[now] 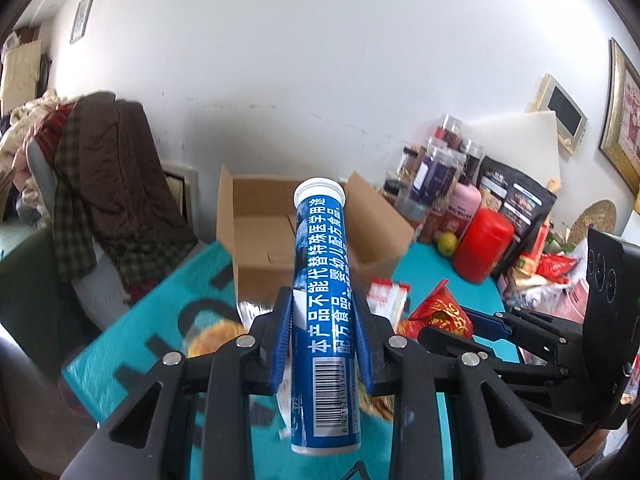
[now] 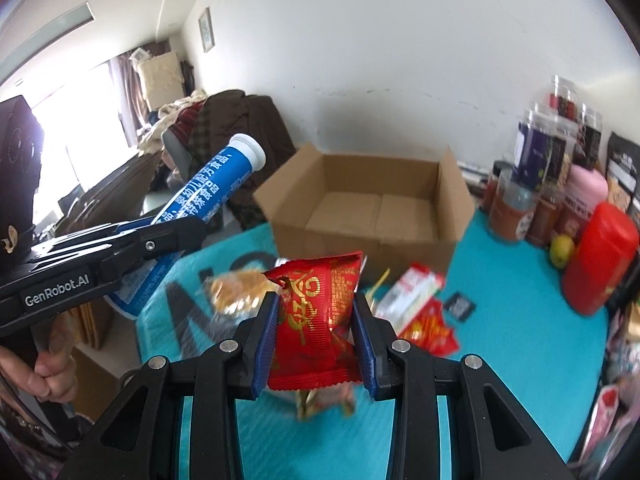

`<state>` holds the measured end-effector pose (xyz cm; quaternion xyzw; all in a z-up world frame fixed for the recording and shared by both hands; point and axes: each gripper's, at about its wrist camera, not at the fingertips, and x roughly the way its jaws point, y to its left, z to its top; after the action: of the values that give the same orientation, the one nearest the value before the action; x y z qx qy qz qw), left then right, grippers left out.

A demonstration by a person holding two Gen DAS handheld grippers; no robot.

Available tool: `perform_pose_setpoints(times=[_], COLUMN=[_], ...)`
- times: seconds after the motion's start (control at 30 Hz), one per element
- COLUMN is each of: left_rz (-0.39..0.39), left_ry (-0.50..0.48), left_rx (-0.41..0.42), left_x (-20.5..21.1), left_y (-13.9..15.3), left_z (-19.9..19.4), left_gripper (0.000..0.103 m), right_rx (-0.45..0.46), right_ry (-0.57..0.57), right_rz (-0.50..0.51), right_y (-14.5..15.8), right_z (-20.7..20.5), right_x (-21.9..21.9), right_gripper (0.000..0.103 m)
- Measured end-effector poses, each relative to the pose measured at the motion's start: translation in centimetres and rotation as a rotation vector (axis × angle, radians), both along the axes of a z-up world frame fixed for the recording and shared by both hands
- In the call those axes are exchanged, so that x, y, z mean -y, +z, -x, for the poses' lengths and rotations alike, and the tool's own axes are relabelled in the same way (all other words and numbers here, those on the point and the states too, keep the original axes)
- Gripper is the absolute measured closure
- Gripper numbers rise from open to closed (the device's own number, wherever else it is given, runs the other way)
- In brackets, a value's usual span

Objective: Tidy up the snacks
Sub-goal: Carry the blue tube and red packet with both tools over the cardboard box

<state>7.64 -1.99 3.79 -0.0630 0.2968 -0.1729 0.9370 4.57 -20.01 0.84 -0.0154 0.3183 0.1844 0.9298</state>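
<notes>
Left gripper [image 1: 324, 300] clamps a blue tube [image 1: 325, 312]; right gripper [image 2: 316, 312] pinches a red packet [image 2: 316, 320], both seemingly above the table [image 2: 520, 340].

It was a lived-in room of a home. Beyond the tongs stood a white wall [image 1: 320, 60] with scuff marks, hung with a small picture [image 1: 83, 16] far to the left and a gilt frame [image 1: 622, 120] far to the right. To the left of the tongs, clothes [image 1: 100, 168] lay heaped over a chair. In the right wrist view a curtained window [image 2: 80, 104] let in daylight far left. Below and ahead of the tongs spread a teal cloth [image 2: 520, 320] on a table, with an open box [image 2: 368, 208] ahead and jars [image 2: 536, 160] and pouches [image 1: 516, 204] of food crowded to the right.
</notes>
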Motion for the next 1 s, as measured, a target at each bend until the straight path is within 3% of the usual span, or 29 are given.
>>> perform_pose_setpoints(times=[0.5, 0.7, 1.0], left_rz=[-0.033, -0.013, -0.042], left_ry=[0.022, 0.006, 0.052], left_rx=[0.123, 0.089, 0.049], left_x=[1.4, 1.7, 2.3], left_y=[4.0, 4.1, 3.4], left_z=[-8.2, -12.5, -18.3], left_gripper=[0.075, 0.075, 0.075], right_rx=[0.093, 0.085, 0.081], right_ry=[-0.019, -0.025, -0.061], right_rz=[0.023, 0.014, 0.032], right_y=[4.6, 5.4, 5.1], right_z=[-9.2, -13.2, -18.6], right_x=[1.4, 2.0, 2.2], right_gripper=[0.068, 0.068, 0.068])
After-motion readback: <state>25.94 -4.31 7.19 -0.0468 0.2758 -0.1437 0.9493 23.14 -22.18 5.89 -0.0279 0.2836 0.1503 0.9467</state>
